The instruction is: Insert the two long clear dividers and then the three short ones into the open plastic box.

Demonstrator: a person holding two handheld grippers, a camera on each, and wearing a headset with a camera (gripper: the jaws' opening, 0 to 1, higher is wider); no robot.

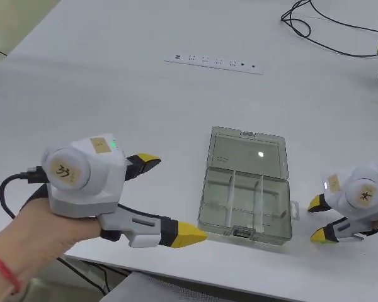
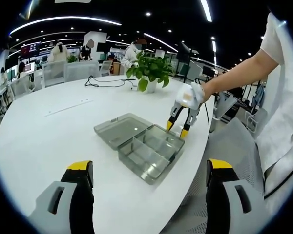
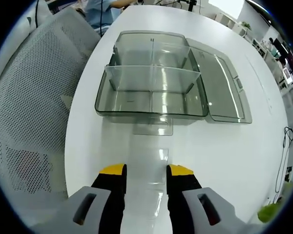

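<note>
The left gripper [image 1: 170,198] lies nearest in the head view. It is a white and grey moulded shell with black fingers [image 1: 190,235] capped in yellow, carried by a hand [image 1: 28,236]. The fingers are spread wide and grip nothing.

The clear, grey-tinted rectangular plastic box [image 1: 205,204] sits on the smooth white worktop [image 1: 113,107], close to the front edge and between the two grippers. Its hinged lid [image 1: 247,151] is folded back flat on the worktop. Two long clear dividers [image 1: 230,196] stand upright and parallel in the base, splitting it into three lanes. The glossy transparent walls make it hard to tell whether shorter cross-pieces sit between them.

A small flat clear plastic piece [image 3: 154,127] lies on the worktop just beside the box wall, between the box and the right gripper [image 3: 146,170]. The right gripper's yellow-tipped fingers are parted and hold nothing. A faint glint on the worktop just ahead of them cannot be identified.

Further out are:
- a flat white power strip [image 1: 217,63];
- a looped black cable [image 1: 315,31], cut off at the top edge;
- a green leafy potted plant [image 2: 151,73];
- a grey mesh chair [image 3: 29,112] beside the worktop edge.
</note>
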